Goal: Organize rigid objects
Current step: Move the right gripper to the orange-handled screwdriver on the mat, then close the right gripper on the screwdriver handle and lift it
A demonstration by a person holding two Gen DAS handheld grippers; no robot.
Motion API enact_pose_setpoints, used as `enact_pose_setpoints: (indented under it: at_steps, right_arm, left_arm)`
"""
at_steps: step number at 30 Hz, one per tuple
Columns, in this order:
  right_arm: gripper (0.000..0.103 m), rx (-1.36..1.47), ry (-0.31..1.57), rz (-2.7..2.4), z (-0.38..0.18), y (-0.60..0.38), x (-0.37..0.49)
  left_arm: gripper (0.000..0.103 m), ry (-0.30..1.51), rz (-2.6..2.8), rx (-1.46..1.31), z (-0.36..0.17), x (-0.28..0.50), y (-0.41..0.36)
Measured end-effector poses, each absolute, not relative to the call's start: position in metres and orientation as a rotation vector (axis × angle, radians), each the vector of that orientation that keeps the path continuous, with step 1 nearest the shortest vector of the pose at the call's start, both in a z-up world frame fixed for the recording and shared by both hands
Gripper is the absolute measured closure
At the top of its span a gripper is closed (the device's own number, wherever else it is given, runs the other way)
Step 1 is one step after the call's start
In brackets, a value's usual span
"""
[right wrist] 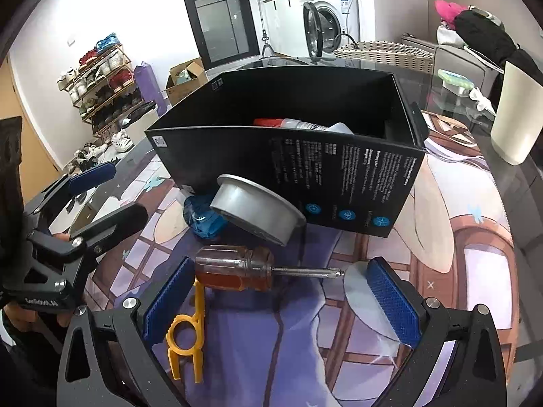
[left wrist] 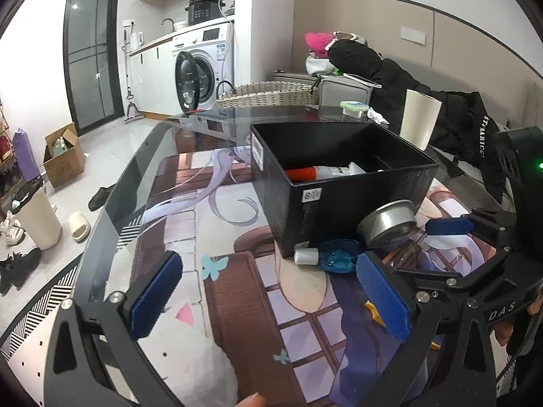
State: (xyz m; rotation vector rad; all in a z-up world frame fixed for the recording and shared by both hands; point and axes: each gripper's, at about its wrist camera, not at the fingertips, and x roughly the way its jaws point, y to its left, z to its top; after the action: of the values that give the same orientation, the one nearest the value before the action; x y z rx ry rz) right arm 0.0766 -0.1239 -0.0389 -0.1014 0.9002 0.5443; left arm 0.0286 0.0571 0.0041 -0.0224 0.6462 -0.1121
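Note:
An open black box (left wrist: 339, 176) (right wrist: 288, 156) stands on the table and holds a red-capped white tube (left wrist: 315, 172) (right wrist: 288, 122). A metal tin (left wrist: 387, 220) (right wrist: 258, 210) leans tilted against the box's near wall, with a blue lid (left wrist: 339, 254) (right wrist: 203, 217) and a small white bottle (left wrist: 305, 256) beside it. An amber-handled screwdriver (right wrist: 237, 268) lies flat between the pads of my open right gripper (right wrist: 280, 302), its shaft pointing right. A yellow plastic tool (right wrist: 186, 339) lies by that gripper's left pad. My left gripper (left wrist: 269, 296) stands open over the mat, holding nothing.
A printed mat (left wrist: 237, 305) covers the glass table, whose curved edge (left wrist: 112, 210) runs along the left. A tall white cup (left wrist: 419, 122) (right wrist: 516, 118) stands right of the box. Behind it are a wicker basket (left wrist: 268, 93) and a black jacket (left wrist: 458, 125).

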Motion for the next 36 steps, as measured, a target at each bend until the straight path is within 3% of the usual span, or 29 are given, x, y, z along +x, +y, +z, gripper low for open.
enact_pose_setpoints:
  at_steps: [31, 36]
  right_arm:
    - [0.001, -0.244, 0.906, 0.479, -0.046, -0.135, 0.095]
    - [0.017, -0.24, 0.88, 0.486, -0.043, -0.133, 0.086]
  left_arm:
    - [0.0, 0.64, -0.131, -0.036, 0.004, 0.026, 0.058]
    - [0.0, 0.642, -0.127, -0.036, 0.004, 0.026, 0.057]
